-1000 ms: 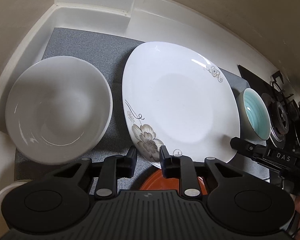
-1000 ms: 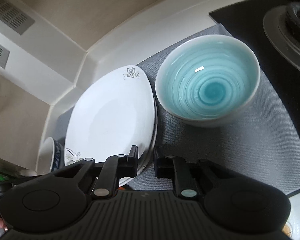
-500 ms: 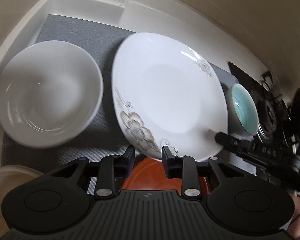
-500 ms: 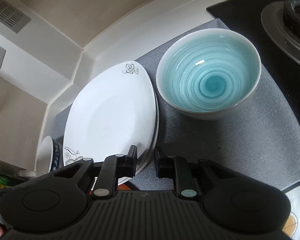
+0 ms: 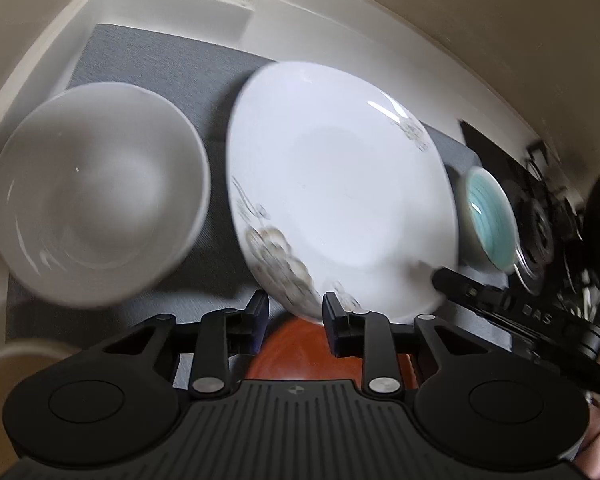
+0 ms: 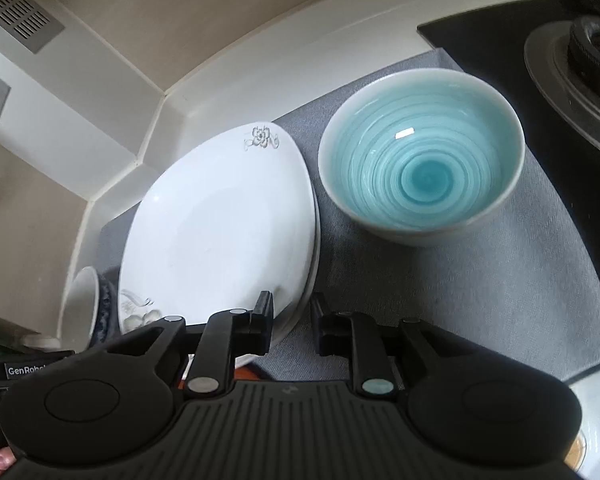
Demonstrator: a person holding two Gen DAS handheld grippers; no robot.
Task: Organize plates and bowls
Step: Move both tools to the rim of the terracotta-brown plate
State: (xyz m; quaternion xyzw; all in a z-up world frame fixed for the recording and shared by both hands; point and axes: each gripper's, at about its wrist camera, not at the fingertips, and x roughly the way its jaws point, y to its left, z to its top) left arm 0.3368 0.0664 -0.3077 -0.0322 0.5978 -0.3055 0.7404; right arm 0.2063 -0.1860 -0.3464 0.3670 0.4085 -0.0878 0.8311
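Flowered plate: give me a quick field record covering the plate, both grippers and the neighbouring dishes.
flowered plate: white, over the grey mat, between the two bowls
second plate: only its rim shows, beneath the flowered plate
left gripper: jaws straddle the plate's near rim; grip unconfirmed
right gripper: jaws straddle the rim too; grip unconfirmed
white bowl: upright, empty
teal bowl: upright, empty, near the stove
orange dish: partly hidden under the left gripper
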